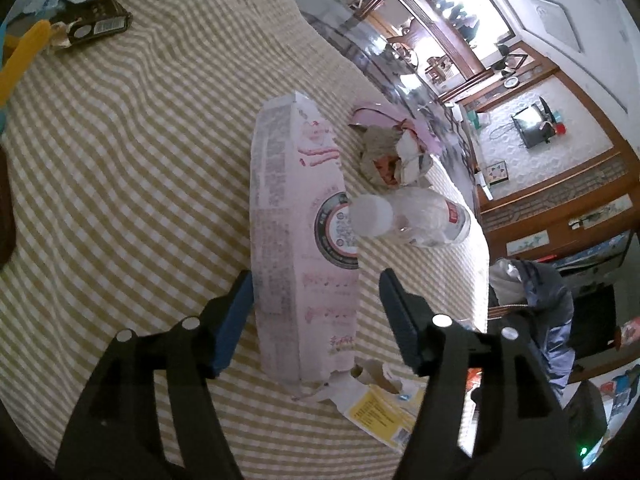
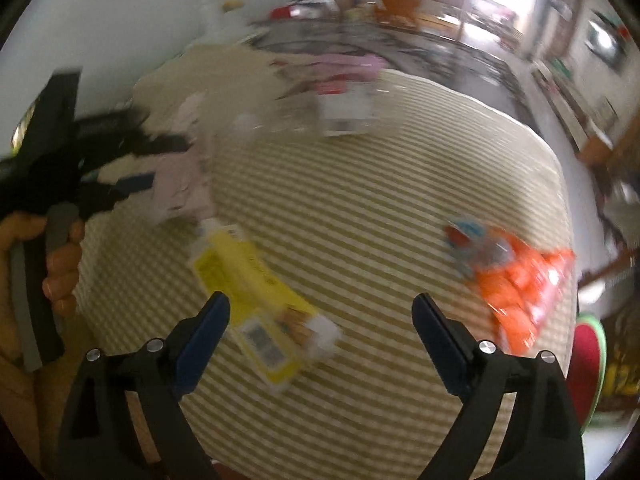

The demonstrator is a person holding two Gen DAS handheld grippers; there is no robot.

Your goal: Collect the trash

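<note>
A long pale pink carton (image 1: 298,236) lies on the checked tablecloth (image 1: 120,184). My left gripper (image 1: 316,292) is open with its jaws on either side of the carton's near half; its left pad looks close to the carton side. A clear plastic bottle (image 1: 408,216) with a white cap lies right of the carton. A torn yellow box (image 1: 380,408) lies by the carton's near end. My right gripper (image 2: 320,316) is open above the yellow box (image 2: 256,304). The right wrist view is blurred. The left gripper (image 2: 132,160) shows there at the pink carton (image 2: 180,184).
Crumpled paper (image 1: 396,156) lies beyond the bottle. A dark box (image 1: 96,20) and torn wrappers lie at the far left. An orange packet (image 2: 516,284) lies near the table's right edge. Shelves and furniture stand past the table edge (image 1: 480,248).
</note>
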